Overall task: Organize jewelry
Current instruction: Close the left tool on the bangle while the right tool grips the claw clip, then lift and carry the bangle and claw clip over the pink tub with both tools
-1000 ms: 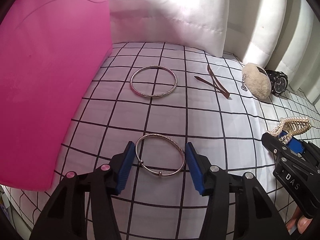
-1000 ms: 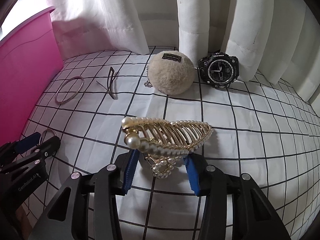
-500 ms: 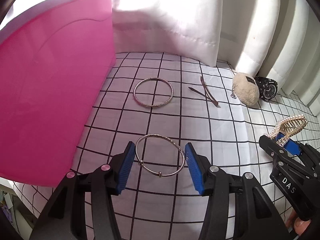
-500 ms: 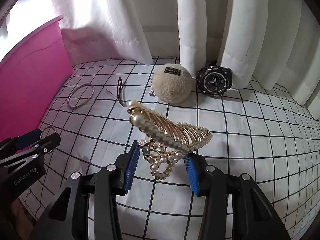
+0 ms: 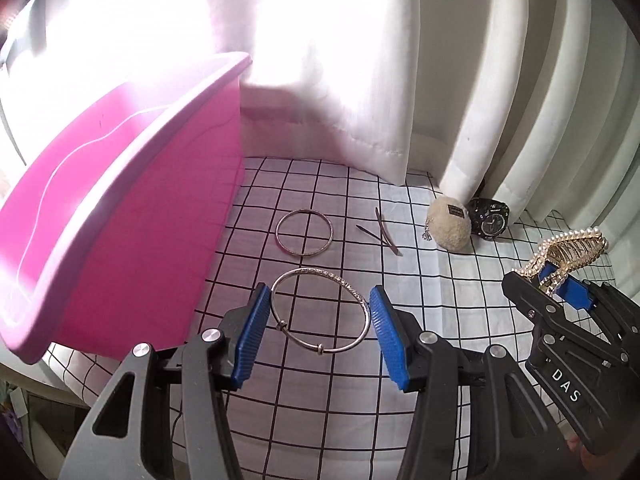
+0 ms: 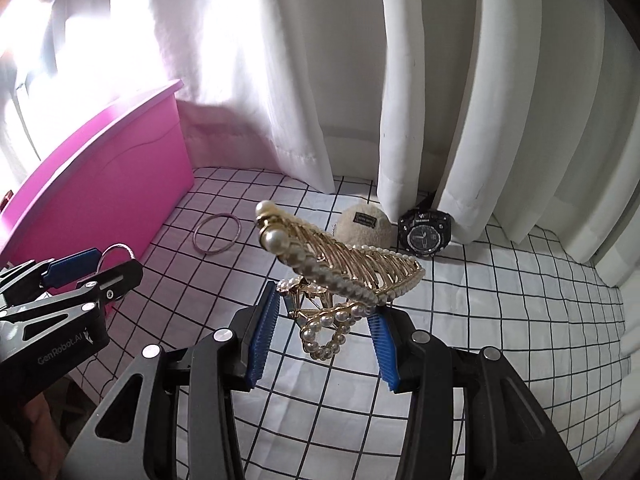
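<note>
Left gripper (image 5: 316, 316): we hold a silver bangle (image 5: 320, 311) clamped across its width between the blue pads, jaws about half apart, clear of the checked cloth (image 5: 472, 304). Right gripper (image 6: 323, 322): we grip a pearl hair claw (image 6: 340, 268) by its lower pearl loops, jaws likewise part closed on it, its gold teeth pointing up and away.

Both pieces hang above the cloth, beside the pink bin (image 5: 132, 216), which we judge to be the destination; its interior is hidden from us. A second bangle (image 5: 304, 233), a thin brown hair clip (image 5: 384, 232), a plush pouch (image 5: 449, 226) and a black wristwatch (image 5: 489, 222) lie on the cloth, yet to be sorted.

To do the carry well, we would keep both grips firm, clear the bin's rim before travelling sideways, keep the two grippers apart, and release low inside, since the round bangle could slip or roll.
</note>
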{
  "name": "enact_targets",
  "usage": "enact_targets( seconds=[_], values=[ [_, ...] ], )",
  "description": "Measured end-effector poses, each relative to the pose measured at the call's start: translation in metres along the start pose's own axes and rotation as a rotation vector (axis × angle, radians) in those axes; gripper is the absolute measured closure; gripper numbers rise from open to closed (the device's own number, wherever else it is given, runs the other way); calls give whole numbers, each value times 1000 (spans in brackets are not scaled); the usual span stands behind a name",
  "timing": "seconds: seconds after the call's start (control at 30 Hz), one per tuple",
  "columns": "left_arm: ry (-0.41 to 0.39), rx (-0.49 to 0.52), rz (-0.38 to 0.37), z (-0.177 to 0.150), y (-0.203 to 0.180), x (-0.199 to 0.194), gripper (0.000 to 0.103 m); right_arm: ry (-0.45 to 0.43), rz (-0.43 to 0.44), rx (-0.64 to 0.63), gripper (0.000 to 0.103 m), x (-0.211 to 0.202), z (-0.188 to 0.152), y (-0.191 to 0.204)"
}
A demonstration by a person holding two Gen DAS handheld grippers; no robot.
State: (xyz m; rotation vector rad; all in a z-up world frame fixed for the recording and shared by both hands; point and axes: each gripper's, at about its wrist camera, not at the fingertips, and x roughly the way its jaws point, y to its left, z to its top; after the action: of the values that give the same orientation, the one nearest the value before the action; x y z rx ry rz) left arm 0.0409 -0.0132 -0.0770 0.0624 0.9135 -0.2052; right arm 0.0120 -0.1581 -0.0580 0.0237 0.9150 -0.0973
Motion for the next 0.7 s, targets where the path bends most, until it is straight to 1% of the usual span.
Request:
enact_targets(
  seconds=[0.3,0.43,0.7],
  values=[
    [-85,-20,22,15,8,-56,53,-69,42,-62,60,-37,24,17],
    [-136,-33,56,25,17,-78,53,-104,66,-88,60,-50,39,28],
    [-184,-88,131,44,52,-103,53,-177,140,-158,60,-59,77,67]
  ],
)
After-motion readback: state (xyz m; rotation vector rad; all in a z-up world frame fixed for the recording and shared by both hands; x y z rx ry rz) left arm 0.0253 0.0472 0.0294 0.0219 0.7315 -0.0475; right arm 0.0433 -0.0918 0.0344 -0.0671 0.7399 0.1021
